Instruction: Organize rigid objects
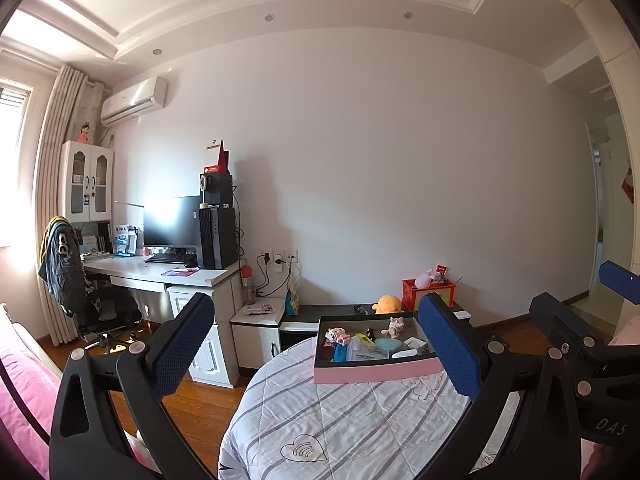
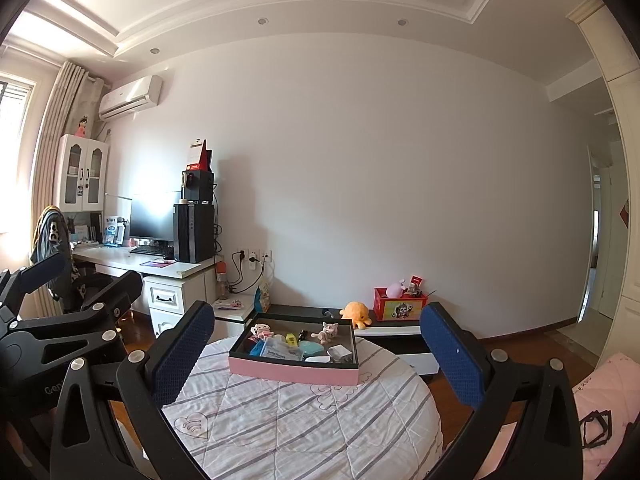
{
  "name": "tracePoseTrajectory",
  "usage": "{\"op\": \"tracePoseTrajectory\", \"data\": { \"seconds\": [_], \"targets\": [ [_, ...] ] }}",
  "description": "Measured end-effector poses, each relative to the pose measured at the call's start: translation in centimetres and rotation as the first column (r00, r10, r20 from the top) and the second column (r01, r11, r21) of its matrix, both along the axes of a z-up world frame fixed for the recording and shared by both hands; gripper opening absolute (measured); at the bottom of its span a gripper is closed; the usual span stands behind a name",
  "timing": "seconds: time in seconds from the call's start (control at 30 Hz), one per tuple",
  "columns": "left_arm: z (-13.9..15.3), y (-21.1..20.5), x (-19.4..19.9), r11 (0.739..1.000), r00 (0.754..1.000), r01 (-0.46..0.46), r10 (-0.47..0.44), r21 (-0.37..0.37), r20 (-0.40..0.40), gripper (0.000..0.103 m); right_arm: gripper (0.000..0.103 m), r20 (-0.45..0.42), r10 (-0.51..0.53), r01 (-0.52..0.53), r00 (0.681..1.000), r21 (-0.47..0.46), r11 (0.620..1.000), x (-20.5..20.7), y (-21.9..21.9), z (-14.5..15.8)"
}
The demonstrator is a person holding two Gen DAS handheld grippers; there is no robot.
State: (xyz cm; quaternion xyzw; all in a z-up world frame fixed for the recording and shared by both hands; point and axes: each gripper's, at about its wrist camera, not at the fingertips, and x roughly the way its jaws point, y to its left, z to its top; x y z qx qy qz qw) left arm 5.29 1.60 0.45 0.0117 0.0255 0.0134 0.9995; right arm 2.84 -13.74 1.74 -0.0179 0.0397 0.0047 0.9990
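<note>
The small things in the tray are too small to be told apart. The near edge of the bed is cut off at 6 o'clock. The right tool is cut off at 3 o'clock in the left view.

You see one tray on the bed; behind the tray, one orange plush, one red box, one monitor, and two grippers.

Round table w/ striped quilted cover; pink-sided tray sits on far edge.
</note>
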Motion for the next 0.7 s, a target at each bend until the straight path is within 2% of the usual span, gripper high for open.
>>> {"op": "tracePoseTrajectory", "data": {
  "seconds": [0.7],
  "targets": [
    [0.10, -0.08, 0.29, 1.000, 1.000, -0.004, 0.004, -0.001, -0.006, 0.103, 0.103, -0.014, 0.008, -0.008, 1.000, -0.005, 1.000, 0.28, -0.15, -0.08]
  ]
}}
